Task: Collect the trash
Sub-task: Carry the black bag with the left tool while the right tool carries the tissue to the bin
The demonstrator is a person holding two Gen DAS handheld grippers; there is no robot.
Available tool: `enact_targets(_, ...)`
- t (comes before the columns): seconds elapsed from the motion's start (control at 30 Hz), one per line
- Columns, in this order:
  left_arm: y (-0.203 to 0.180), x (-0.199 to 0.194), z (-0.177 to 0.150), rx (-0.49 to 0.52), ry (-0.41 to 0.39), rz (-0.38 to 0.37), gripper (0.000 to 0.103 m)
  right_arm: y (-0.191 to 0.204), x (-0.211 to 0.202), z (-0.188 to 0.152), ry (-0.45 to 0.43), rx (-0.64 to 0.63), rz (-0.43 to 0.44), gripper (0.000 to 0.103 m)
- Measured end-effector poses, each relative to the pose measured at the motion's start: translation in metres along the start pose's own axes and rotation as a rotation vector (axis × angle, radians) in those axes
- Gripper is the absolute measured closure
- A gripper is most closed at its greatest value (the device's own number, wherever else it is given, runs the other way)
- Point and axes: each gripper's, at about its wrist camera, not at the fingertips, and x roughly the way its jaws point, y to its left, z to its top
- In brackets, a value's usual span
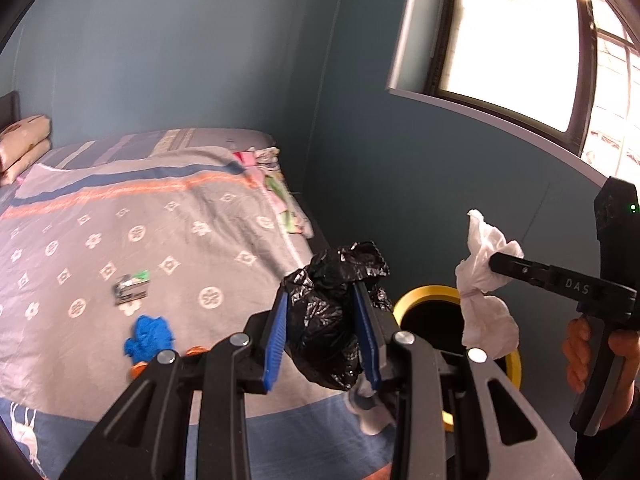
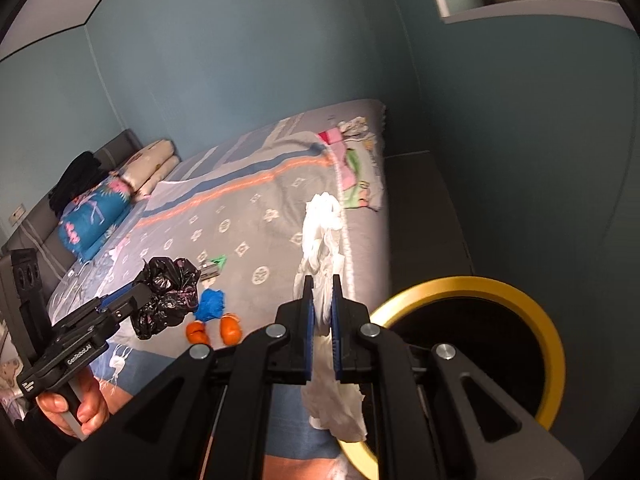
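Left gripper (image 1: 326, 330) fingers clamp black bag (image 1: 334, 316) | right gripper (image 2: 322, 328) fingers pinch white tissue (image 2: 324, 240) beside yellow-rimmed bin (image 2: 554, 344)

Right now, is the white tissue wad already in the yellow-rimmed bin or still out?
Out. The white tissue wad is pinched in the right gripper, in the air beside the bin.

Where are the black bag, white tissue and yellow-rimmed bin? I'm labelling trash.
black bag (image 1: 334, 320), left wrist view, its crumpled middle
white tissue (image 2: 322, 220), right wrist view, upper bunch
yellow-rimmed bin (image 2: 532, 300), right wrist view, rim
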Motion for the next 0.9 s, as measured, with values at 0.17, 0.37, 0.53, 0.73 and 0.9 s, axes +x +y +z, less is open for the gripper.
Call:
enact_targets(0.17,-0.029,0.014,0.005,0.022,0.014,-0.045,0.073,-0.018,-0.008,-0.003,-0.011,0.014,-0.038,0.096)
enact_targets(0.37,-0.054,0.030,0.006,0.045,0.028,-0.082,0.073,-0.037,-0.014,-0.005,-0.024,0.030,-0.071,0.096)
enact_targets(0.53,-0.072,0.049,0.003,0.055,0.050,-0.112,0.073,-0.055,-0.014,-0.009,-0.027,0.048,-0.103,0.096)
enact_targets(0.73,-0.092,0.079,-0.007,0.060,0.097,-0.156,0.073,-0.071,-0.009,-0.017,-0.020,0.071,-0.137,0.096)
enact_targets(0.9,-0.106,0.107,-0.018,0.068,0.143,-0.173,0.073,-0.089,0.000,-0.023,-0.007,0.107,-0.158,0.096)
